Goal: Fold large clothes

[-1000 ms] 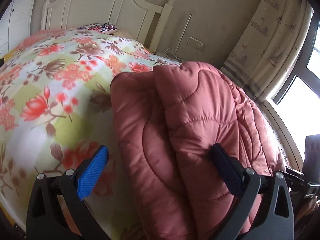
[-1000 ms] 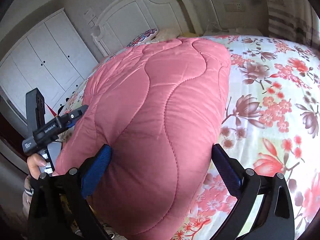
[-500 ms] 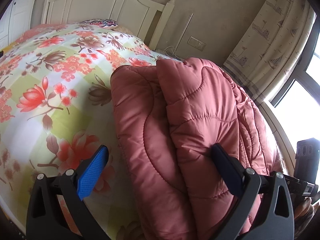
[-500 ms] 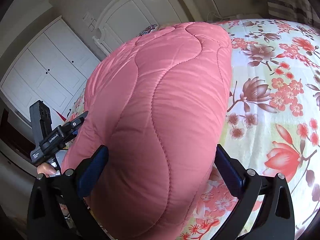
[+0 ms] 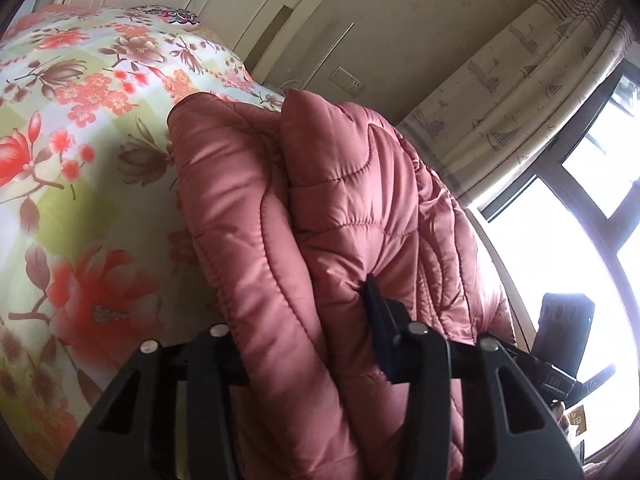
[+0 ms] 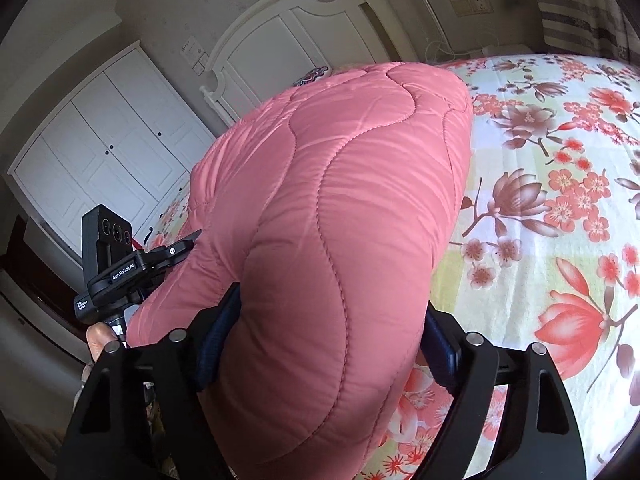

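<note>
A pink quilted coat (image 5: 320,216) lies folded in thick layers on the floral bedspread (image 5: 80,152). My left gripper (image 5: 304,340) is shut on the coat's near edge, with the padded fabric bulging between its jaws. In the right wrist view the same coat (image 6: 340,220) fills the middle. My right gripper (image 6: 332,344) is shut on its near edge too, fingers pressed into both sides of the bulge. The left gripper (image 6: 120,264) shows at the coat's left side in that view.
A white headboard (image 6: 288,40) and patterned pillow (image 5: 176,18) are at the far end of the bed. White wardrobe doors (image 6: 100,168) stand left of it. A curtain (image 5: 520,88) and bright window (image 5: 580,220) are to the right.
Both grippers have closed from wide open onto the coat's near edge. Both have moved in closer to the coat.
</note>
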`<state>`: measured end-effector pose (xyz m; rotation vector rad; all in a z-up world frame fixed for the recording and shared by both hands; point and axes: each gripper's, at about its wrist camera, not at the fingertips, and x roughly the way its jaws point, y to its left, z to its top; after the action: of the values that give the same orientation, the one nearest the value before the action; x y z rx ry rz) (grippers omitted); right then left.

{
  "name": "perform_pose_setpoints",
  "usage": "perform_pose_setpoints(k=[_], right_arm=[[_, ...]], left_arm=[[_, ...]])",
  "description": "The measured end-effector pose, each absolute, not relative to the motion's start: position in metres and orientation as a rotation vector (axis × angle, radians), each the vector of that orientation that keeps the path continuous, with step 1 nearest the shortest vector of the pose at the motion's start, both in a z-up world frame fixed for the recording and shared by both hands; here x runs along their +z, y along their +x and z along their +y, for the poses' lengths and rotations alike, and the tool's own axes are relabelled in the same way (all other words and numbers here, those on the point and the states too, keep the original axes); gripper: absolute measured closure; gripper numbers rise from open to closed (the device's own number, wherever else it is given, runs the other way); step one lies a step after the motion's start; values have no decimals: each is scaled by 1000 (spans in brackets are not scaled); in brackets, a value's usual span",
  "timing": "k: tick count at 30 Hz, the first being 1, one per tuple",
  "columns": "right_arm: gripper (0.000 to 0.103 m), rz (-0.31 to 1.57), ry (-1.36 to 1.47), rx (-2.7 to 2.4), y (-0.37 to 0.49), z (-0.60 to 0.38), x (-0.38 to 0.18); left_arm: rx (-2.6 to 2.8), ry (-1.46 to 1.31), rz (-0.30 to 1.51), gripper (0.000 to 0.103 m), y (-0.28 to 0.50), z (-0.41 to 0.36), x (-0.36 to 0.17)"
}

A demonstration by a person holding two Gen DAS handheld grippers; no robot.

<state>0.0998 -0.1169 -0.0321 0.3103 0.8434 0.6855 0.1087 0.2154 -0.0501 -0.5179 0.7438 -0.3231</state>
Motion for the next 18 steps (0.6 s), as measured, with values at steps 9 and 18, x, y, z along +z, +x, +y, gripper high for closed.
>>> perform_pose_setpoints(k=[9,18], right_arm=[[35,759,259,608,109,-136,-9],[37,611,178,476,137,-184,31]], left_arm=[[-370,-457,691,70,158,178,-30],[-458,-478,652,70,229,122,-12]])
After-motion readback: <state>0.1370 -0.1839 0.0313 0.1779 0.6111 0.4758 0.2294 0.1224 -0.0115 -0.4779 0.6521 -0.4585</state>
